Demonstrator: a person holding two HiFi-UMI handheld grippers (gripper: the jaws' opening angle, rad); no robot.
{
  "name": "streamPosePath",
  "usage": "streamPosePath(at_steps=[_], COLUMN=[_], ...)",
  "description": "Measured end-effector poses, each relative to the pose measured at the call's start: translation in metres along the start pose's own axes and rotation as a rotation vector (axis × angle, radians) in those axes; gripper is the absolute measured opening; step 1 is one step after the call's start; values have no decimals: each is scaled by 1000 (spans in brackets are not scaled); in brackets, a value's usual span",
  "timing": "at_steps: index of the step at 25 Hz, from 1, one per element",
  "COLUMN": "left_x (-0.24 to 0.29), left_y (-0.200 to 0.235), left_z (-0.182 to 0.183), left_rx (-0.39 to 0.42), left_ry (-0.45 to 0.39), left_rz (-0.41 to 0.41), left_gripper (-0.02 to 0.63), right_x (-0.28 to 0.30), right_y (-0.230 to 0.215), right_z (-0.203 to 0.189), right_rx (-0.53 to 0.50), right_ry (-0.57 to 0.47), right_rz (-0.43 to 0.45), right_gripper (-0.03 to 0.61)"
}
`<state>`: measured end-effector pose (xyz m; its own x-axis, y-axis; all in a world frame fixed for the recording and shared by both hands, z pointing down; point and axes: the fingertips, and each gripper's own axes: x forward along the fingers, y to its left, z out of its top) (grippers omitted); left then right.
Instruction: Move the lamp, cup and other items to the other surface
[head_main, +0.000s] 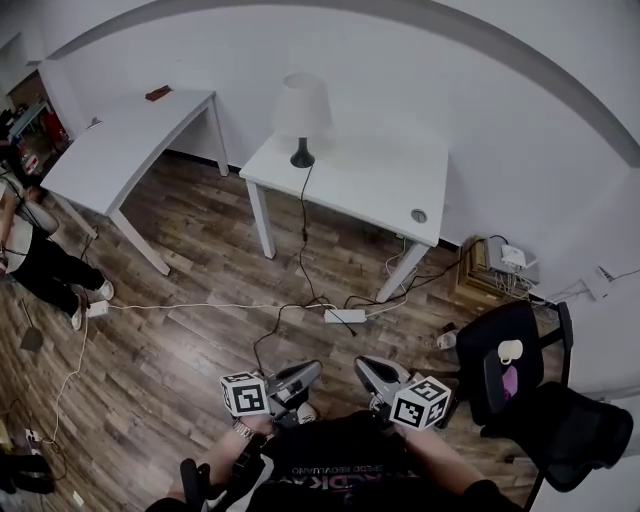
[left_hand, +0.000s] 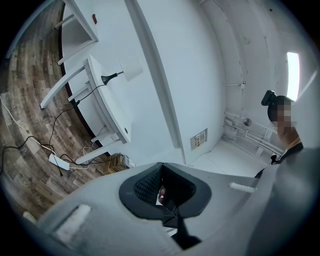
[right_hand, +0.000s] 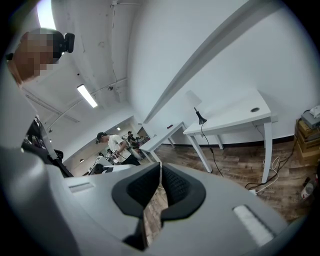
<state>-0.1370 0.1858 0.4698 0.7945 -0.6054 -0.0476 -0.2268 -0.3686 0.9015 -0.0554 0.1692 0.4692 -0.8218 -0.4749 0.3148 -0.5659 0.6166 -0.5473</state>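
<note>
A white-shaded lamp with a dark base stands at the back left of the nearer white table; its cord hangs down to the floor. It also shows in the left gripper view as lamp and in the right gripper view as lamp. A white cup sits on a black chair at the right, beside a purple item. The second white table bears a small dark object. My left gripper and right gripper are held close to my body, far from the tables, both shut and empty.
A power strip and loose cables lie on the wood floor under the lamp table. A box with devices stands by the wall at the right. A person sits at the left edge. A second black chair stands lower right.
</note>
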Motion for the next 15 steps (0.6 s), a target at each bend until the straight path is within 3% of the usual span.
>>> streamPosePath(at_steps=[11,15], left_x=[-30,-55], left_y=[7,13], left_z=[28,53], left_rx=[8,24], left_ry=[-88,-174], left_rz=[33,85], left_gripper=[-2,-2], right_x=[24,46], right_y=[-5,-16], right_z=[29,41], right_rx=[-29,-25], right_ry=[-25,-13], right_rz=[6,16], right_gripper=[31,32])
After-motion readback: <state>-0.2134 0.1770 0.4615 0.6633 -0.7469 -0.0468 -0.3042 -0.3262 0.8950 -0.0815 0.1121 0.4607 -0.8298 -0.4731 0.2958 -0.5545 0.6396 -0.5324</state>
